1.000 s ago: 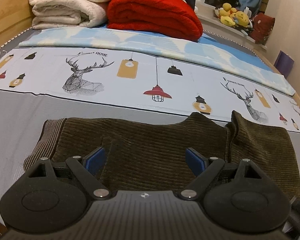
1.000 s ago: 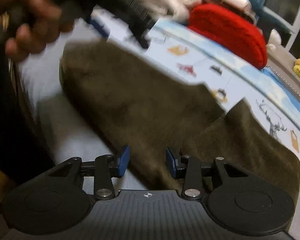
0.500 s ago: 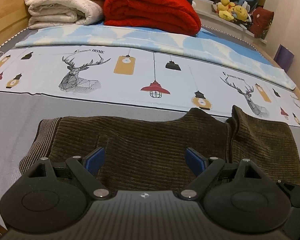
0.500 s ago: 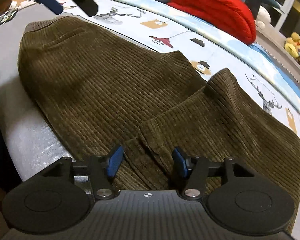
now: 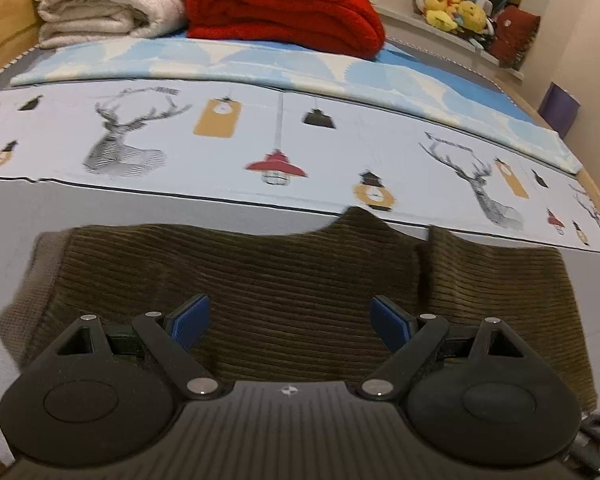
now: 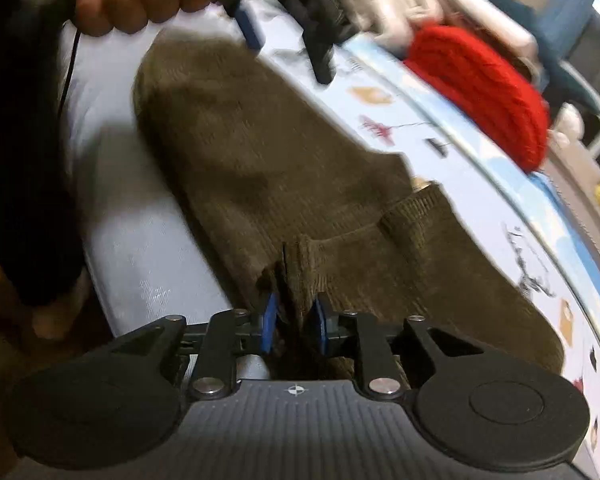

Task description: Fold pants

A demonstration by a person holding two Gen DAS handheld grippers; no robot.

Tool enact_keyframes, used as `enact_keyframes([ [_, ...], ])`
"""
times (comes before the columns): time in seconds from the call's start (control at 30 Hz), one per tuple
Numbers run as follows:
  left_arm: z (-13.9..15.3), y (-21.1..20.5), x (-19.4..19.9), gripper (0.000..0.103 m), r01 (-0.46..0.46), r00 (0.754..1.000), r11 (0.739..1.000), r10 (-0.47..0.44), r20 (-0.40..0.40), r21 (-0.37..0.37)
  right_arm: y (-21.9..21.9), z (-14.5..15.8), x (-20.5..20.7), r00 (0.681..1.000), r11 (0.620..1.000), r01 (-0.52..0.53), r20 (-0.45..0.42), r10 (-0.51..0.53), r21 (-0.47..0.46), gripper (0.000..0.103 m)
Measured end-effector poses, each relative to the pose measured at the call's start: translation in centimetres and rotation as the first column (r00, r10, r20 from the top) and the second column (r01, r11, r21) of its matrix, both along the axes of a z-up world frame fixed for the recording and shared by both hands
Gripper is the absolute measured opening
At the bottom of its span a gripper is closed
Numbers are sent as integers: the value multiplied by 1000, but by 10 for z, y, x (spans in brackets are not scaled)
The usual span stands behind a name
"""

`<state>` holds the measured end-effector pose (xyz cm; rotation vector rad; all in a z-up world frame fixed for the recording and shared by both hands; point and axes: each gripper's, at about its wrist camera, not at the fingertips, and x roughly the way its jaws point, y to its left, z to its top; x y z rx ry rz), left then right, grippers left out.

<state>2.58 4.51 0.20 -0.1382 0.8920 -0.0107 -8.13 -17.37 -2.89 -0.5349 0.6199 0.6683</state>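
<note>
Closing since half a second ago, the right gripper (image 6: pixel 293 322) now pinches a raised ridge of the pants (image 6: pixel 284 184) between its blue pads, low in the center of the right wrist view, where before its jaws stood apart over the cloth. Brown corduroy pants (image 5: pixel 284 280), already doubled into a wide band, lie across the near gray strip of the bed sheet (image 5: pixel 100 208), filling the middle of the left wrist view. Above them the left gripper (image 5: pixel 290 322) hovers with jaws spread wide, holding nothing, its view little changed. At the upper left of the right wrist view, blurred, the person's left hand (image 6: pixel 136 0) grips that tool. Folded blankets, one white (image 5: pixel 108 0) and one red (image 5: pixel 284 4), sit at the top of the frame. By appearances, the step in hand is gripping the near edge for another fold; next, the left gripper likely needs its own hold on the same edge before both lift and carry it over.
</note>
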Motion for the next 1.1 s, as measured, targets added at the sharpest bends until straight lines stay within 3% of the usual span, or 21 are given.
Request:
enact_keyframes([
  [0.1,-1,-22,3,90,57,998,998,-57,5,12,-41,30,7,989,971,144,-15,-144,188,33],
  [0.17,-3,-38,3,90,105,994,994,-105,6,13,-69,33,17,958,939,285,-37,-284,193,35],
  [0.27,-8,-60,1,90,195,981,981,-195,-6,-5,-102,14,33,866,866,497,-92,-491,60,35],
  [0.33,-13,-75,-4,88,266,964,964,-266,-17,3,-114,-19,43,801,822,558,-187,-569,-112,34],
  [0.43,-30,-98,-11,85,392,918,919,-387,-81,53,-118,-24,40,798,821,558,-193,-571,-122,34],
  [0.53,-65,-117,-21,84,524,836,841,-478,-269,136,-126,-3,32,803,829,557,-220,-554,-55,34],
  [0.6,-64,-117,-20,84,528,837,838,-485,-255,141,-133,17,43,801,825,565,-252,-543,18,34],
  [0.67,-60,-113,-16,83,509,850,851,-471,-238,132,-142,42,58,828,838,541,-222,-515,74,38],
  [0.73,-57,-107,-11,83,470,873,871,-435,-220,141,-144,58,84,849,852,519,-159,-503,76,46],
  [0.83,-48,-107,-8,83,445,892,884,-424,-155,143,-151,56,126,859,860,506,-116,-498,56,47],
  [0.93,-39,-114,-5,80,426,904,891,-416,-95,157,-164,26,168,808,813,580,-155,-569,40,46],
  [1.03,-31,-116,-1,59,403,915,901,-399,-55,159,-174,-17,203,720,754,652,-249,-648,-77,43],
  [1.1,-25,-120,1,47,404,913,897,-408,-11,178,-174,-25,212,708,744,663,-253,-659,-82,46],
])
